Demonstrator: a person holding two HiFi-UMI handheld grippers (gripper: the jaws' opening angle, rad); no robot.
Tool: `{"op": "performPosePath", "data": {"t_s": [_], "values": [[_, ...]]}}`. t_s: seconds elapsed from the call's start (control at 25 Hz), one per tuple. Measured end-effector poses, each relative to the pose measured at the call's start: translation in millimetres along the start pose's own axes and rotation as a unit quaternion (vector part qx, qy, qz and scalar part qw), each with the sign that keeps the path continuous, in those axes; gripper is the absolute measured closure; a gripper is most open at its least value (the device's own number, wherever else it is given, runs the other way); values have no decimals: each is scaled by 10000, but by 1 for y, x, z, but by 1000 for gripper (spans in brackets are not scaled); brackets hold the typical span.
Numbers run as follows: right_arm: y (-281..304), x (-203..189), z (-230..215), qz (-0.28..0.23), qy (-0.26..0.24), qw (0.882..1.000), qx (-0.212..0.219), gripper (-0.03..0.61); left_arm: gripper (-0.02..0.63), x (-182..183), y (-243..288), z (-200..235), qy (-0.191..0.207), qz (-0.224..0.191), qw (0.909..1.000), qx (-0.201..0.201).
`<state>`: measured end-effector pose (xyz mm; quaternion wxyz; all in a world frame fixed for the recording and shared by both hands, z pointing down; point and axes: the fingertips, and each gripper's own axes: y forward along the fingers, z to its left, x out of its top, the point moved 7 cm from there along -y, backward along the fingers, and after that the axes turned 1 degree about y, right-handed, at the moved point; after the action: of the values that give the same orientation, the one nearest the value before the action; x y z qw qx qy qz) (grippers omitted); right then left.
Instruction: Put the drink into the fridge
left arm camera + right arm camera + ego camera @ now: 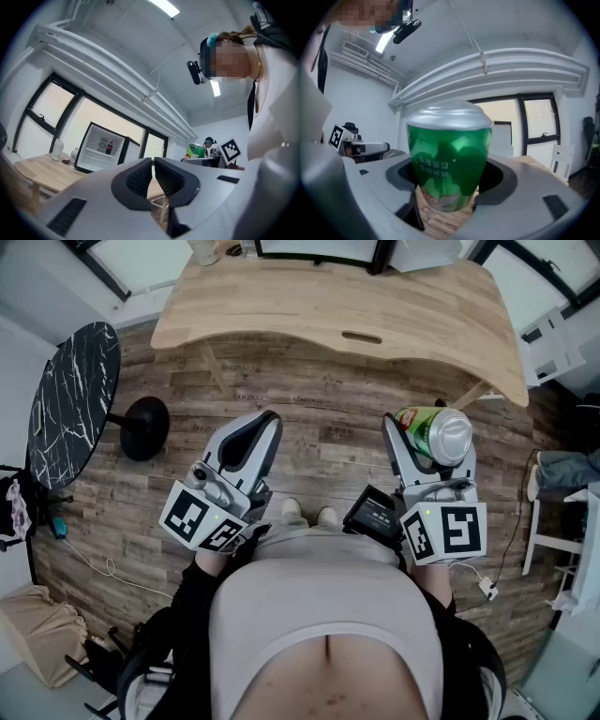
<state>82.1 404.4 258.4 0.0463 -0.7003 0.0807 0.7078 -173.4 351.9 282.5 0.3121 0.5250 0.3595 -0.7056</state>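
The drink is a green can (433, 434) with a silver top, and my right gripper (427, 427) is shut on it, a jaw on each side. It fills the right gripper view, where the can (449, 159) stands upright between the dark pads (405, 171). My left gripper (265, 420) is shut with nothing in it, held at about the same height to the left. In the left gripper view its pads (140, 177) nearly touch. Beyond them a small fridge (101, 151) stands open on the wooden desk (33, 171); the can (196, 151) shows at the right.
A curved wooden desk (375, 306) lies ahead over plank flooring. A black marble round table (73, 399) with a black foot (143, 427) stands at the left. White furniture (553, 540) is at the right. A bottle stands inside the fridge, and a cup (57, 150) beside it.
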Motion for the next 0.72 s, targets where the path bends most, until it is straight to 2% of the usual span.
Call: {"op": "performPosePath", "data": {"t_s": [0.72], "values": [[6, 1, 13, -50, 101, 9997, 221, 225, 591, -1, -8, 10, -4, 20, 10000, 18]]}}
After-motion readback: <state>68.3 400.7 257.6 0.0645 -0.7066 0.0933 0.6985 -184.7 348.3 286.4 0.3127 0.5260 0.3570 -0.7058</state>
